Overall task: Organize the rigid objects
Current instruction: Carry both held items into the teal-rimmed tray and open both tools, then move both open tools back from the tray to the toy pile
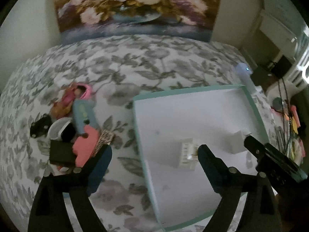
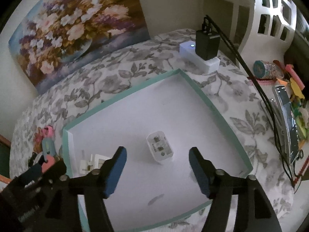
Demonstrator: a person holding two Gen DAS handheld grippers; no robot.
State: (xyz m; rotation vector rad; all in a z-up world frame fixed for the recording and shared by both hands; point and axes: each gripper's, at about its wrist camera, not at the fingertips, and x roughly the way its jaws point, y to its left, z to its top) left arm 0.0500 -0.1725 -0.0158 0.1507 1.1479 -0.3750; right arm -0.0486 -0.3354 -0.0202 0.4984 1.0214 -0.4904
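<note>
Steeply tilted, both claws, left (image 1: 154, 152) and right (image 2: 157, 154), gape (nothing held) over the tray (image 2: 123, 94).

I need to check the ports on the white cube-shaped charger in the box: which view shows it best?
The right wrist view: the white cube-shaped charger lies centred between open jaws, its port face sharp and unobstructed. The left wrist view shows the same charger only as a blurred white block, partly behind the right gripper.

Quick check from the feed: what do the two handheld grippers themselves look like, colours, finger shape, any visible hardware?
Both look alike. The left gripper and right gripper have matte black, angular plastic fingers that taper forward, with dark blue pads on their inner faces. Small round silver fasteners sit at the finger joints. No cables, sleeves or hands show.
</note>
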